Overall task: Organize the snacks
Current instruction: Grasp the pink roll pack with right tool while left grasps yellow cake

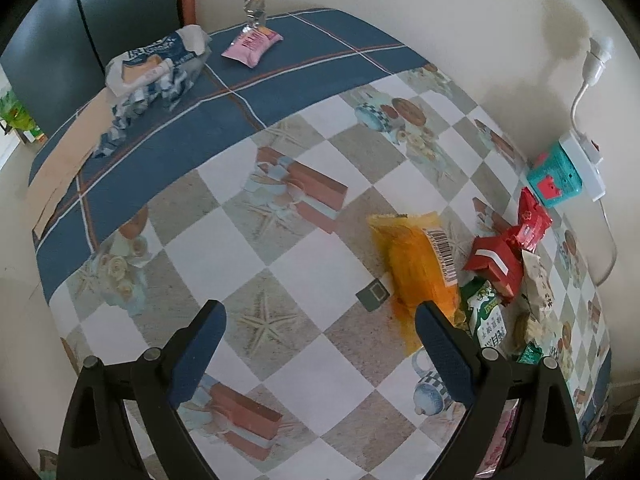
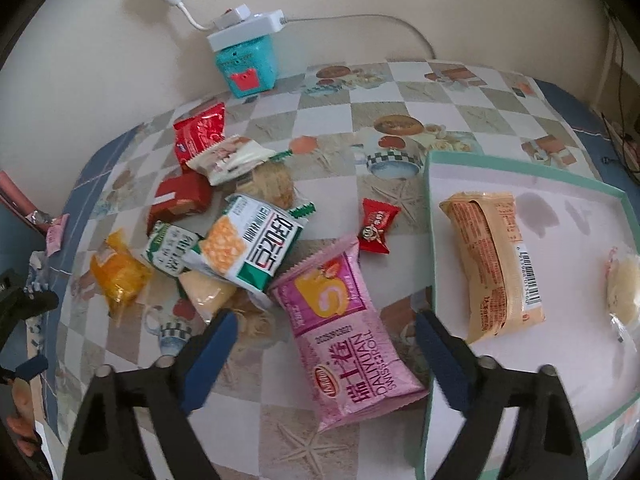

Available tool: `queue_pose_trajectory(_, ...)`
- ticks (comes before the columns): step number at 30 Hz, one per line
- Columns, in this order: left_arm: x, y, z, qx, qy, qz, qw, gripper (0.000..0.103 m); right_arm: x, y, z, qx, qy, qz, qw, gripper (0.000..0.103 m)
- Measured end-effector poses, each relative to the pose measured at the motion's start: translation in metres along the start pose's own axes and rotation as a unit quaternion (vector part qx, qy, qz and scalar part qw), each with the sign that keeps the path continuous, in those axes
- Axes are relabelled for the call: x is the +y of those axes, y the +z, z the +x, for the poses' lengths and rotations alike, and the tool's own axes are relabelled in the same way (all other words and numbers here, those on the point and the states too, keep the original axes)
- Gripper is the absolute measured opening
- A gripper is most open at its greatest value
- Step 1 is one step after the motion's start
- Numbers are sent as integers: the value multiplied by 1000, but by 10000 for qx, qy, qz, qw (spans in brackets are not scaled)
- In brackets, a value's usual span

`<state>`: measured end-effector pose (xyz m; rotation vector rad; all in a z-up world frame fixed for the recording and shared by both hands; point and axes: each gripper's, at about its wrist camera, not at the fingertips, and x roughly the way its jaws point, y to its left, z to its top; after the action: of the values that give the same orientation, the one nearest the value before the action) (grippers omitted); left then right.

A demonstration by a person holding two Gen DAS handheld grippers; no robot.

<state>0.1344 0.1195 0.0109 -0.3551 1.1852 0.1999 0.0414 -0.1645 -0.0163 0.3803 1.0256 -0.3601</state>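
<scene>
the right gripper (image 2: 326, 344) is held with its fingers spread wide and nothing between the pads, and the pink swiss roll packet (image 2: 344, 332) is seen lying on the table in the gap between them. just beside the right finger, the green-rimmed tray (image 2: 520, 172) is found, with a tan wrapped cake (image 2: 494, 264) lying inside it and a pale round snack (image 2: 624, 284) near its far right edge. a small red candy (image 2: 378, 226) is set on the tablecloth between the pink packet and the tray. to the left, a pile of snacks is gathered: a white and green cracker packet (image 2: 250, 248), an orange packet (image 2: 116, 276), a red box (image 2: 182, 198) and a red packet (image 2: 200, 130). the left gripper (image 1: 320, 320) is likewise held open and empty above the checked tablecloth (image 1: 280, 240), with the orange packet (image 1: 420, 264) just beyond its right finger. a teal box (image 1: 554, 176) stands against the wall.
</scene>
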Motion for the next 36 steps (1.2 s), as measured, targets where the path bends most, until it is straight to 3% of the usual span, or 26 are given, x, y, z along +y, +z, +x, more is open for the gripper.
queue_pose_trajectory(11,-40,3,30,337,-291,284,9986,96,2,-5,12,225,-179,-219,9993,55)
queue_pose_trajectory(20,-70,7,61,257,-176,475,9984,95,-2,-2,14,234,-81,-228,9994,51)
queue_pose_trajectory(26,-74,7,72,323,-262,500,9979,74,2,-2,16,242,-124,-327,9991,51)
queue_pose_trajectory(28,-75,7,69,278,-293,565,9976,56,1,-3,16,249,-129,-351,9990,51)
queue_pose_trajectory(36,-65,6,58,273,-186,492,9982,52,7,-6,19,271,-277,-620,9973,51)
